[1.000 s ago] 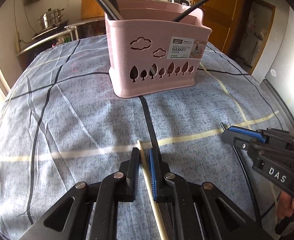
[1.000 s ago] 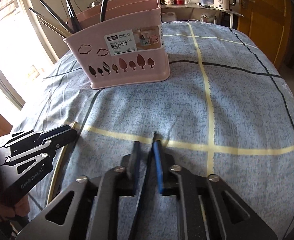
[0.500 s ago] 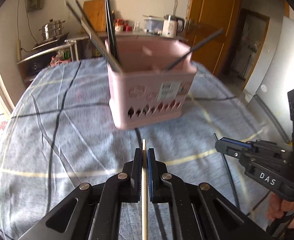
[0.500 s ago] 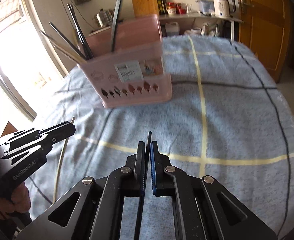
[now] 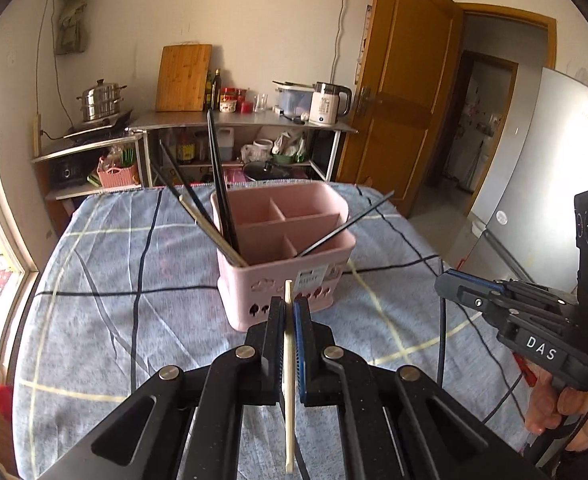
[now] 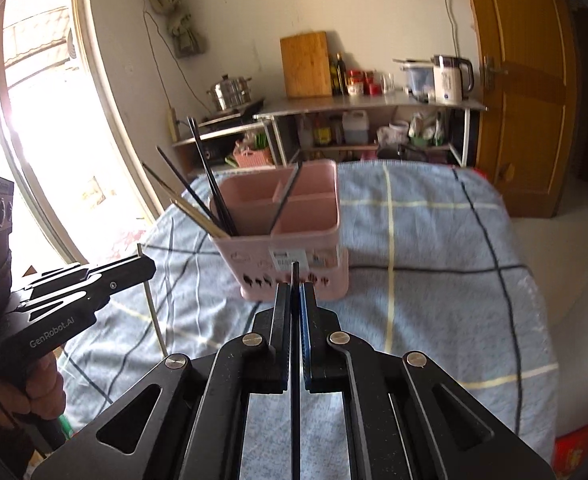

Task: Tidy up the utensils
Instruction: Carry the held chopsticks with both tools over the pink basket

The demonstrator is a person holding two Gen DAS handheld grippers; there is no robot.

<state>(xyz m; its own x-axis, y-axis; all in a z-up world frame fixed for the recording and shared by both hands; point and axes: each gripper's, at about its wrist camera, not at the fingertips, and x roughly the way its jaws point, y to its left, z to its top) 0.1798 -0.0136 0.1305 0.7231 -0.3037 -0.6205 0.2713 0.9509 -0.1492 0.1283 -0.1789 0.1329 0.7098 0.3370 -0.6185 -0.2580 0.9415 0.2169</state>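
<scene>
In the left wrist view the left gripper fills the lower centre of the frame, its jaws pressed narrowly onto a pale wooden chopstick that runs between them from the bottom of the frame up to a tip just above the fingertips. Right behind that tip, at mid-frame, stands the pink plastic utensil basket with tree and cloud cut-outs, on the blue tablecloth crossed by black and yellow lines. The basket is split into compartments; several dark chopsticks and a lighter one lean out of its left corner, and a single thin black stick slants out over its right rim. At the right edge of this frame the right gripper reaches in, held by a hand.

In the right wrist view the right gripper sits at lower centre, jaws clamped tight on a thin black chopstick whose tip pokes up in front of the basket. The left gripper enters from the left edge with the pale chopstick hanging below its tip. A wooden cutting board and a white electric kettle stand on the steel shelf in the upper part of the frame.
</scene>
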